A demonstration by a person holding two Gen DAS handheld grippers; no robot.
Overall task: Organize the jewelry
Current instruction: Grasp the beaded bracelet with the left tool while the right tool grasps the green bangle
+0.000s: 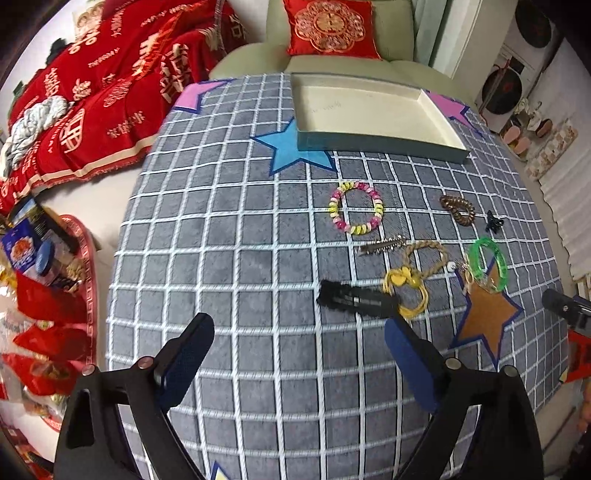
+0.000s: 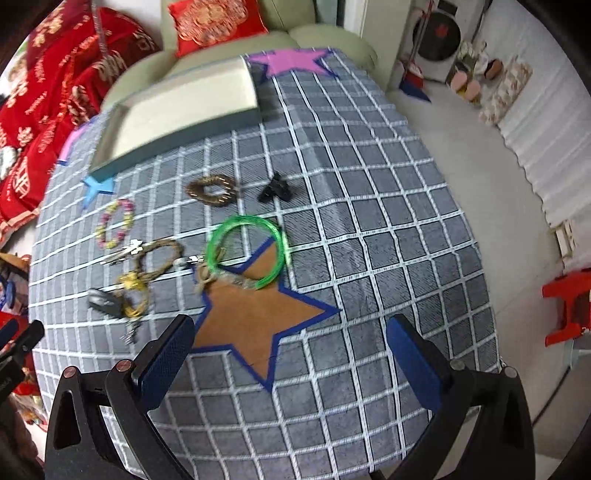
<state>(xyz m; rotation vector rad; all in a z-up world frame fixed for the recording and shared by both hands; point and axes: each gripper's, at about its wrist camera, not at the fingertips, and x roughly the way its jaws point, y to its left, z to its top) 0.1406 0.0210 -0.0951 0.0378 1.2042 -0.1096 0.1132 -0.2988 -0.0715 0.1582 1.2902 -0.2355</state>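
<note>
Jewelry lies scattered on a grey checked cloth (image 1: 240, 258). A pink-yellow spiral bracelet (image 1: 355, 208), a brown spiral tie (image 1: 457, 209), a small black claw clip (image 1: 494, 221), a silver hair clip (image 1: 382, 245), a braided rope ring (image 1: 428, 258), a yellow band (image 1: 406, 291), a black hair clip (image 1: 354, 301) and a green bangle (image 1: 487, 263) lie there. An empty white-lined box (image 1: 369, 114) stands at the far edge. My left gripper (image 1: 299, 354) is open above the cloth, near the black clip. My right gripper (image 2: 291, 354) is open over the orange star (image 2: 255, 317), short of the green bangle (image 2: 247, 251).
A green sofa with a red cushion (image 1: 332, 29) stands behind the table. A red blanket (image 1: 92, 92) lies at the left. Snack packets and a tray (image 1: 48, 288) sit left of the table. A red stool (image 2: 569, 306) stands on the floor at the right.
</note>
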